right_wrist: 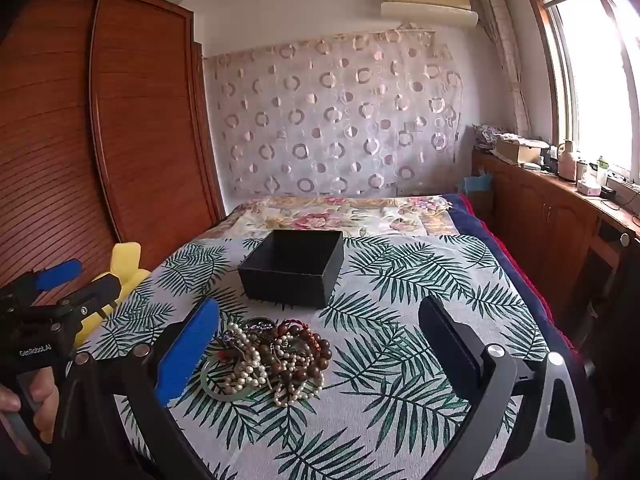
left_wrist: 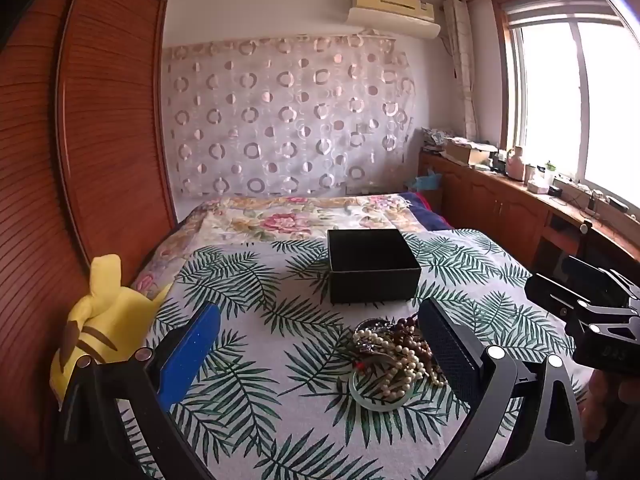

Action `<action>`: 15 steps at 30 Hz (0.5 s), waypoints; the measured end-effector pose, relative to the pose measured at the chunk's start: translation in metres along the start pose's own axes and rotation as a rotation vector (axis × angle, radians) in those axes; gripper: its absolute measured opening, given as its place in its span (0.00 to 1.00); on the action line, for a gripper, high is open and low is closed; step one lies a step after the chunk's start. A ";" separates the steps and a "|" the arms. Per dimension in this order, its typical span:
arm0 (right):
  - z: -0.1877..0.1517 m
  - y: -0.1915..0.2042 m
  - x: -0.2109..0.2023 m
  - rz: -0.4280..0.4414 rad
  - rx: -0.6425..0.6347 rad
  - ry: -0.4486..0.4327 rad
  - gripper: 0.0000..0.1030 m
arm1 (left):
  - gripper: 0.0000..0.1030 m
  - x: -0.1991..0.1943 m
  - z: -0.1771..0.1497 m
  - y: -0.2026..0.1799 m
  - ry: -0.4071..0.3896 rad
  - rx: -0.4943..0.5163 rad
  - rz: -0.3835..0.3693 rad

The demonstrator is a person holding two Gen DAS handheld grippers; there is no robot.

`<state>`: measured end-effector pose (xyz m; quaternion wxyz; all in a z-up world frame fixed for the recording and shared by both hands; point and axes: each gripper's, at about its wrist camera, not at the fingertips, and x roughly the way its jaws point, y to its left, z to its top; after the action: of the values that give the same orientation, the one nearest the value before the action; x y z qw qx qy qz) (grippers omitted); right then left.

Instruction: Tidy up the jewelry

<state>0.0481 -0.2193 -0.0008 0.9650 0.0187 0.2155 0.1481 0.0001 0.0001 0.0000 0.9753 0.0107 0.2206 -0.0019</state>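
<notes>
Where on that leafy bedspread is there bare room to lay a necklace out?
Bare cloth lies right of the jewelry pile, up to the bed's blue edge, and left of the black box toward the yellow plush. Between pile and box it's tight.

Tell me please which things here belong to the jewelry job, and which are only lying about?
For the job: jewelry pile, open black box, left gripper, right gripper.

Only lying about: yellow plush toy, clutter on the window cabinet, air conditioner.
</notes>
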 end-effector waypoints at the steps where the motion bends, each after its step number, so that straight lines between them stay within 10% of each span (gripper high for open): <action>1: 0.000 0.000 0.000 -0.001 0.000 0.007 0.98 | 0.93 0.000 0.000 0.000 -0.001 0.001 0.000; 15: -0.001 0.000 0.000 0.002 -0.001 0.010 0.98 | 0.93 0.000 0.001 0.000 0.001 -0.001 -0.003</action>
<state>0.0480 -0.2191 -0.0017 0.9638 0.0177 0.2202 0.1494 0.0005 0.0005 0.0004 0.9752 0.0099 0.2209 -0.0030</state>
